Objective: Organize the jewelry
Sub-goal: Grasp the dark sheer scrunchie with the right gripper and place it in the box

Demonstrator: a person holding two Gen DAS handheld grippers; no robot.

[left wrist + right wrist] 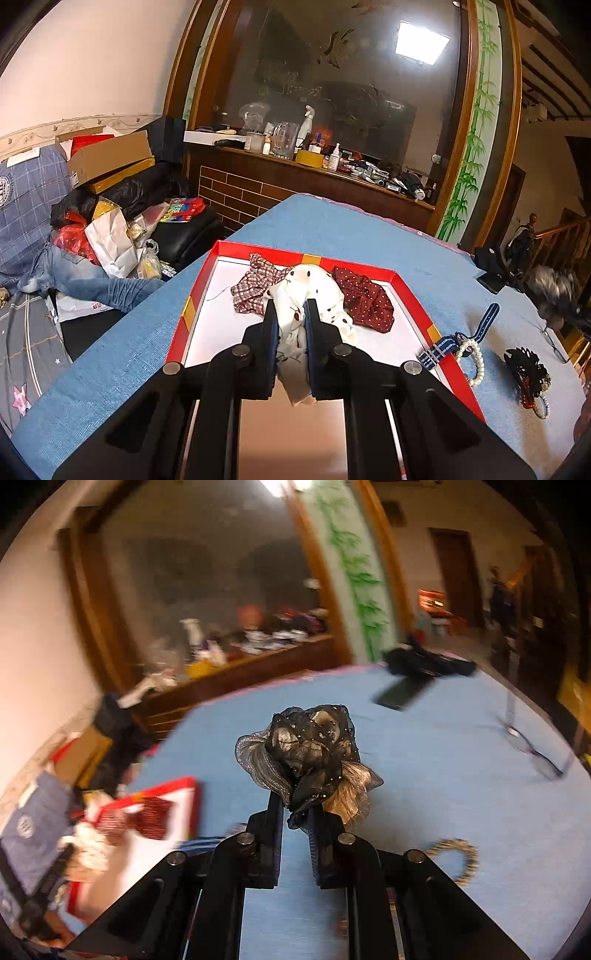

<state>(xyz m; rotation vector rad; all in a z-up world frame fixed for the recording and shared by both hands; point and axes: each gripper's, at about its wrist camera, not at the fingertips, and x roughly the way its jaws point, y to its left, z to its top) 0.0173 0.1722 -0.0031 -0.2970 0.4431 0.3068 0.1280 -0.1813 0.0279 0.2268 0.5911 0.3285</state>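
Clearly soft goods first: at the far left of the red tray (413,295) lies a plaid scrunchie (251,288), and next to it the left gripper (291,314) has its jaws pinched nearly together on a cream scrunchie (314,291) with dark spots, the cloth bunched between the pads and hanging below them. A maroon dotted scrunchie (364,299) sits just beside it, also inside the tray. Further right, on the blue tablecloth (332,229), a pearl bracelet (474,363) rests against the tray's outer wall.

Over that cloth, the right gripper (297,805) is clamped on a black and gold organza scrunchie (306,753), held clear of the table. It looks featherlight, springy and easily crushed, so a pinch through the gathered band probably holds better than one on the loose frills. The pearls likely roll; hooking their loop should suit them.
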